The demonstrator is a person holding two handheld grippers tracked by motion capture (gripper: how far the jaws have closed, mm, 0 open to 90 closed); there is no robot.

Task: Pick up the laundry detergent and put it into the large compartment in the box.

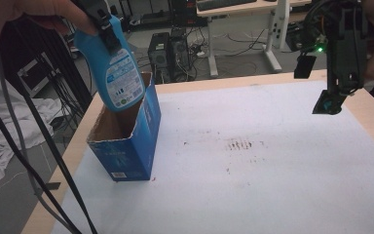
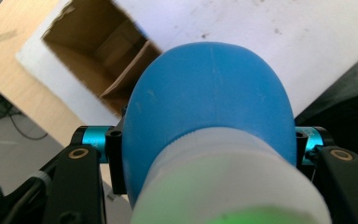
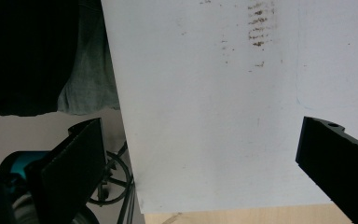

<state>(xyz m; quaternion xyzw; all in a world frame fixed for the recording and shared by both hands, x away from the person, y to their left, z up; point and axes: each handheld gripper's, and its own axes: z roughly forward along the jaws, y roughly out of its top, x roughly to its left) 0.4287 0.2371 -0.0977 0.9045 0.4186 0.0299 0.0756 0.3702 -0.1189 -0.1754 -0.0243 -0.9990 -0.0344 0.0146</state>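
A blue bottle (image 1: 118,68) with a white and blue label hangs tilted, bottom end down, over the open top of a blue cardboard box (image 1: 126,148). My left gripper (image 1: 104,27) is shut on the bottle's upper part, just below its white cap. In the left gripper view the bottle (image 2: 209,102) sits between the two black jaws, with the box's brown inside (image 2: 88,51) below it. My right gripper (image 1: 328,103) is held up over the table's far right edge, apart from both. Its jaws stand wide open with nothing between them (image 3: 200,154).
The box stands near the left edge of a wooden table covered by a white sheet (image 1: 253,185), which has dark smudges (image 1: 238,145) at its middle. Black cables (image 1: 39,161) trail down at the left. A computer tower (image 1: 168,51) and desks stand beyond the far edge.
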